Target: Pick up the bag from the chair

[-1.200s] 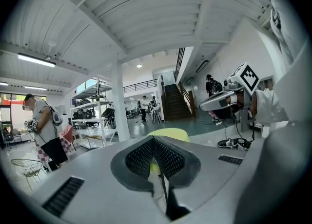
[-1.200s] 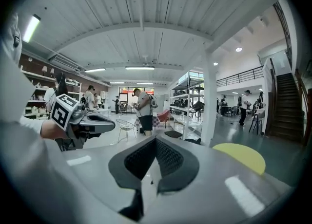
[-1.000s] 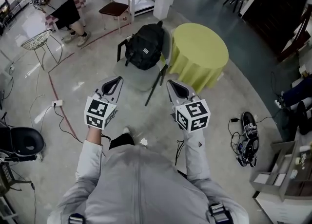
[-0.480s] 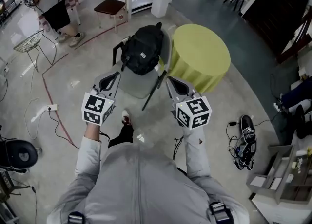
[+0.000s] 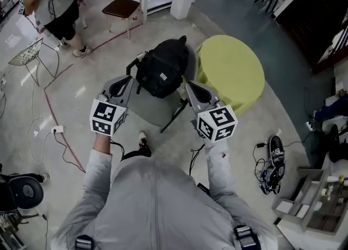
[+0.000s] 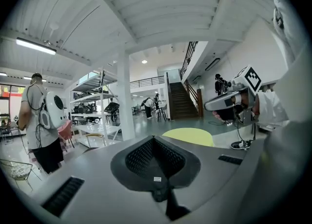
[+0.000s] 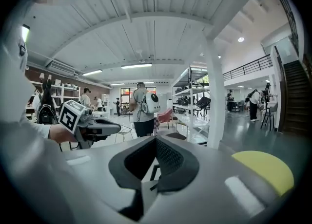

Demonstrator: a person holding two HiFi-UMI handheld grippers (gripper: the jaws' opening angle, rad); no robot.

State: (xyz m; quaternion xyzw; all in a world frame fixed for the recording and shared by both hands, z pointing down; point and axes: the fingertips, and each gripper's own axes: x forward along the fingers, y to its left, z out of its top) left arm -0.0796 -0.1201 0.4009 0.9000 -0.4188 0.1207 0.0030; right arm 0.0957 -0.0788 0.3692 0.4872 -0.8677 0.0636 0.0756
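Left gripper (image 5: 128, 80), right gripper (image 5: 190, 86): your jaws together, empty. Bag (image 5: 162, 71) on chair (image 5: 151, 106) at 12 o'clock, contents unseen. Yellow table (image 5: 234, 72) crowds 2 o'clock; bare floor (image 5: 76, 97) at 9.

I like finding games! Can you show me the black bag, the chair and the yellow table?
black bag (image 5: 166, 64), head view, the middle of its front.
chair (image 5: 155, 110), head view, the bare grey seat.
yellow table (image 5: 231, 72), head view, the middle of its top.
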